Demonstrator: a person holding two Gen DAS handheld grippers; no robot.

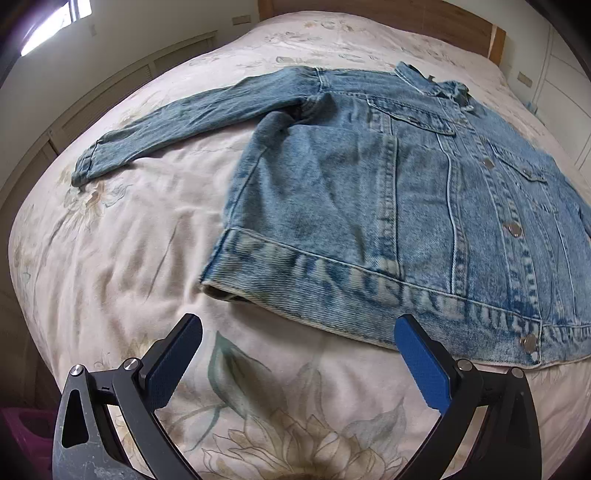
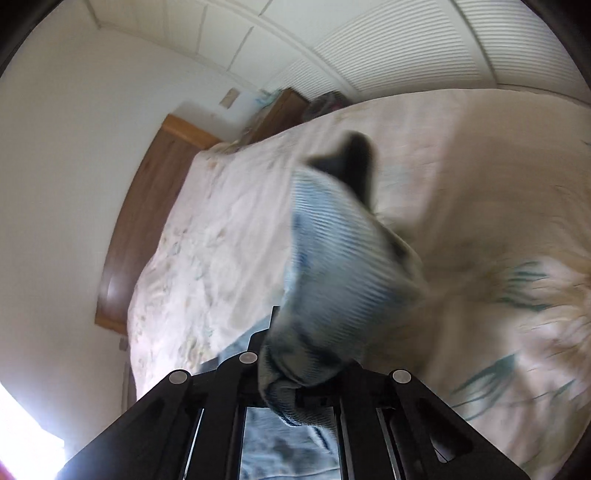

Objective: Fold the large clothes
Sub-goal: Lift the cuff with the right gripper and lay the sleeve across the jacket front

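A light blue denim jacket (image 1: 388, 192) lies flat, front up and buttoned, on the bed (image 1: 122, 258). Its one visible sleeve (image 1: 192, 118) stretches out to the left. My left gripper (image 1: 299, 365) is open and empty, just in front of the jacket's hem (image 1: 332, 273). In the right wrist view my right gripper (image 2: 306, 373) is shut on the other sleeve's cuff (image 2: 332, 280), which stands up lifted in front of the camera, blurred, and hides the fingertips.
The bed has a pale floral cover (image 2: 498, 221) and a wooden headboard (image 1: 406, 18). White louvred closet doors (image 2: 424, 44) and walls surround the bed. A dark red object (image 1: 26, 432) sits at the lower left.
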